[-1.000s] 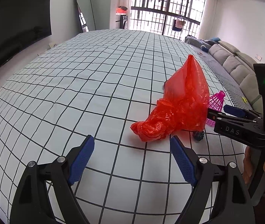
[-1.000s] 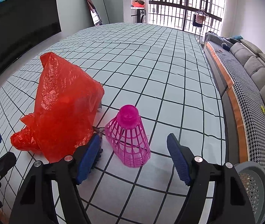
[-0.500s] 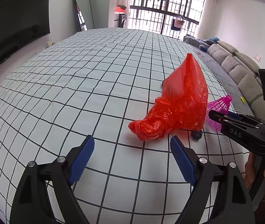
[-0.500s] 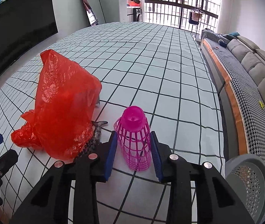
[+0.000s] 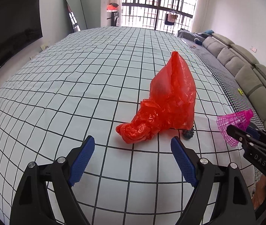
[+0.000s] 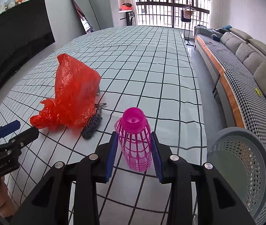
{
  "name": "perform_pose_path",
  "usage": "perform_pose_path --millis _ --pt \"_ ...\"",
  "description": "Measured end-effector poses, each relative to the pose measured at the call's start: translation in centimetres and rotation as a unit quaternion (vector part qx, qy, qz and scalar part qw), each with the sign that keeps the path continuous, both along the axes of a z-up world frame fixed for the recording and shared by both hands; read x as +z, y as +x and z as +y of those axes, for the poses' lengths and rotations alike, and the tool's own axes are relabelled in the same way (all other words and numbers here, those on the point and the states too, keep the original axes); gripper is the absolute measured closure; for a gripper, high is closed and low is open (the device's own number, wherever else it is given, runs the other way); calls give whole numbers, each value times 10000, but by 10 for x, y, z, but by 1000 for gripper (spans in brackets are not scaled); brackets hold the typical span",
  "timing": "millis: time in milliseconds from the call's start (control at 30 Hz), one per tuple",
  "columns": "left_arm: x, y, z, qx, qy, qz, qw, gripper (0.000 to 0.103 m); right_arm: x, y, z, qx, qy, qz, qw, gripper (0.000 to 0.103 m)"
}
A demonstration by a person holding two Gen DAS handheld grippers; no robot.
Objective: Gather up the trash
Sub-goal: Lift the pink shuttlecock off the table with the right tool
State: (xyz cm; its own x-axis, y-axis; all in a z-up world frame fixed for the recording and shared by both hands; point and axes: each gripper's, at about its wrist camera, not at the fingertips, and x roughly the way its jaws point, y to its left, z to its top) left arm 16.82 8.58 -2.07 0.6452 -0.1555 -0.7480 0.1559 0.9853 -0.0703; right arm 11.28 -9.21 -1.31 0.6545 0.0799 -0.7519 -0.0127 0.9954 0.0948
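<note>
Right gripper (image 6: 134, 150) pinching pink mesh shuttlecock (image 6: 135, 138) between blue pads, jaws having just been closing on it; holding it clear of gridded bench (image 6: 151, 60), near grey perforated bin (image 6: 243, 161) (bin sitting off bench edge). Left gripper (image 5: 133, 159) hanging spread wide, gripping nothing, just short of crumpled red plastic bag (image 5: 166, 101) lying on bench.

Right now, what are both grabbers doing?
Left gripper: open, holding nothing.
Right gripper: closed on the pink shuttlecock.
</note>
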Motion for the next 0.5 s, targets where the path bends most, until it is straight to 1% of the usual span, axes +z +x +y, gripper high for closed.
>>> perform_pose_path --millis 200,333,433,467,500 --pt "0 16 -6 -89 72 40 9999 21 8 -14 -12 -81 132 -93 9998 69" --pt "-3 29 -10 -52 131 30 9999 21 12 -21 -17 -103 148 -139 9997 69" --pt "-6 35 -15 -147 141 25 9998 21 14 -25 -20 -117 173 -183 9996 69" --pt "-7 36 -17 -197 133 33 9997 22 14 -26 -20 -123 188 -193 9996 69" --pt "-8 37 -19 -264 95 48 9996 26 14 -27 -21 -132 197 -200 9995 69"
